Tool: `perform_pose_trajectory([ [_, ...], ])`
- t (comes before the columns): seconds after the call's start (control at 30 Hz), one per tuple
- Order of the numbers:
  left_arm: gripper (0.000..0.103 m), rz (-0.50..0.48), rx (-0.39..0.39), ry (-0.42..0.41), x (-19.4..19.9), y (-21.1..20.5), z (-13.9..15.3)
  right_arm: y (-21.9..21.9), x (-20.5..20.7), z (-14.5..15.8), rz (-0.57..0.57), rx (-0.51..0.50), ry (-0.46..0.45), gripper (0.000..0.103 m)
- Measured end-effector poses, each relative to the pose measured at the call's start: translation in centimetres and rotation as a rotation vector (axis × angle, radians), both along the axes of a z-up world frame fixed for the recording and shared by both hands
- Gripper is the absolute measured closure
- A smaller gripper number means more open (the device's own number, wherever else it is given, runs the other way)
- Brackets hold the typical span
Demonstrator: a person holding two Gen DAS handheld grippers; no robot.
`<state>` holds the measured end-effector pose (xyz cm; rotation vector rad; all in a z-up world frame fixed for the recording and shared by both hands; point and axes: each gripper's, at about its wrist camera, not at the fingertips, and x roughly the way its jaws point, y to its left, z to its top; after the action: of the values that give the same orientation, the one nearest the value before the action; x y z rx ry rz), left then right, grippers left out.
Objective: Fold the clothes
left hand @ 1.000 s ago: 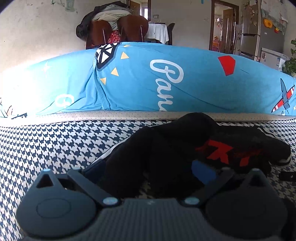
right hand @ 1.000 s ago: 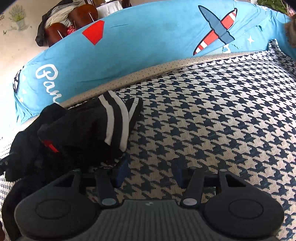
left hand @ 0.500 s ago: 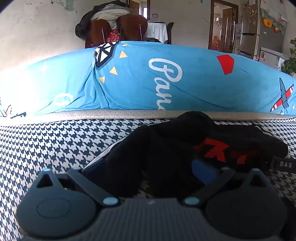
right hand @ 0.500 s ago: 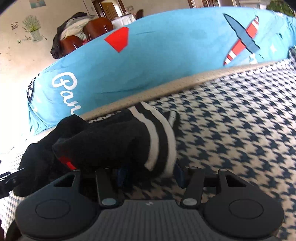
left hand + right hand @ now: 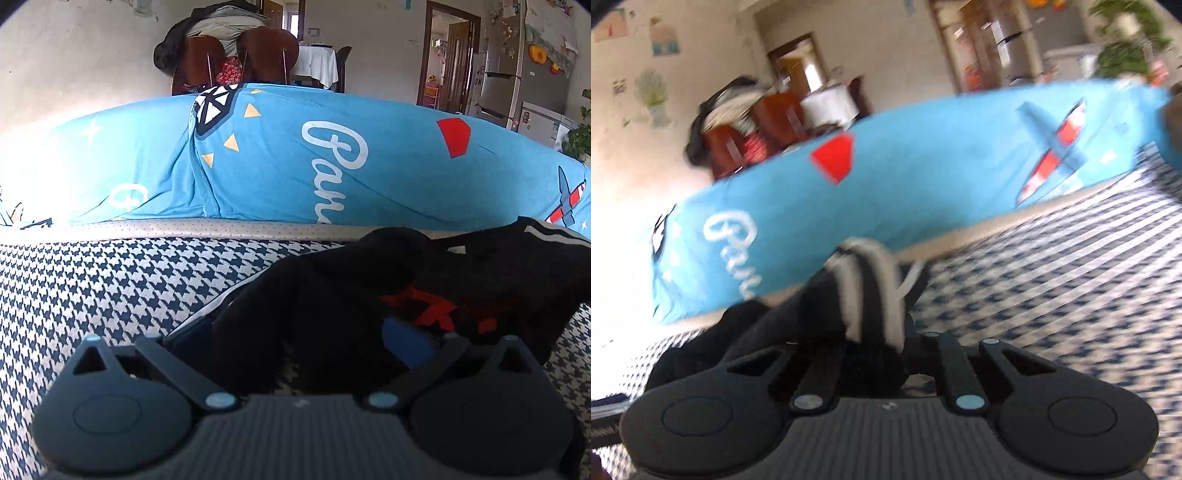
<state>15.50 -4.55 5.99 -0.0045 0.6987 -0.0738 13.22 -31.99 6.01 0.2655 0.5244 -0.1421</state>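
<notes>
**Soft black garment, pinched at its striped end**

Where the right gripper [image 5: 886, 343] meets the cloth, its jaws are drawn together on the white-striped hem of the black garment [image 5: 827, 314], with the fabric bunched up just ahead of them. The left gripper [image 5: 299, 343] sits low at the near end of the same garment [image 5: 369, 295]; its fingers [image 5: 404, 341] stand wide apart, one either side of a dark fold, and I see no pinch there.

The garment lies in a loose heap on the houndstooth cover [image 5: 110, 288], near the pale piped edge [image 5: 221, 225] at the far side. It looks light, limp and a little thick, like knit sportswear with red lettering. I judge it will sag and trail from any single hold and will not slide out easily, since the weave offers grip. Hems, cuffs and corners seem the best places to take it, as the striped band gives a firmer, doubled edge; a grab mid-panel would gather several layers at once.

Beyond the heap, the cover stretches open to the left and to the right, giving plenty of flat room to spread and flatten the piece. At the far side rises a blue printed cushion [image 5: 332, 166], a soft wall that limits any push away. Chairs [image 5: 240, 59] and a doorway [image 5: 447, 55] stand well apart, out of the way.
</notes>
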Motion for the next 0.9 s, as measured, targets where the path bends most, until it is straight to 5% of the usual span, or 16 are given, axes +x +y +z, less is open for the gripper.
perform_pose_trajectory([
  [0.13, 0.000, -0.019, 0.001, -0.004, -0.8, -0.2, 0.3, -1.3, -2.6, 1.8, -0.104, -0.061, -0.024, 0.092],
  [0.37, 0.000, -0.051, -0.010, -0.007, -2.9, -0.5, 0.7, -7.1, -6.1, 1.9, -0.313, 0.131, -0.031, 0.088],
  [0.57, 0.000, -0.065, -0.053, 0.025, -5.1, 0.0, 0.4, -9.8, -6.5, 1.1, -0.335, 0.234, 0.009, 0.074],
  [0.9, 0.000, -0.118, -0.113, -0.002, -5.6, -0.9, 0.5, -8.8, -6.0, 2.0, -0.180, 0.185, -0.056, 0.065],
])
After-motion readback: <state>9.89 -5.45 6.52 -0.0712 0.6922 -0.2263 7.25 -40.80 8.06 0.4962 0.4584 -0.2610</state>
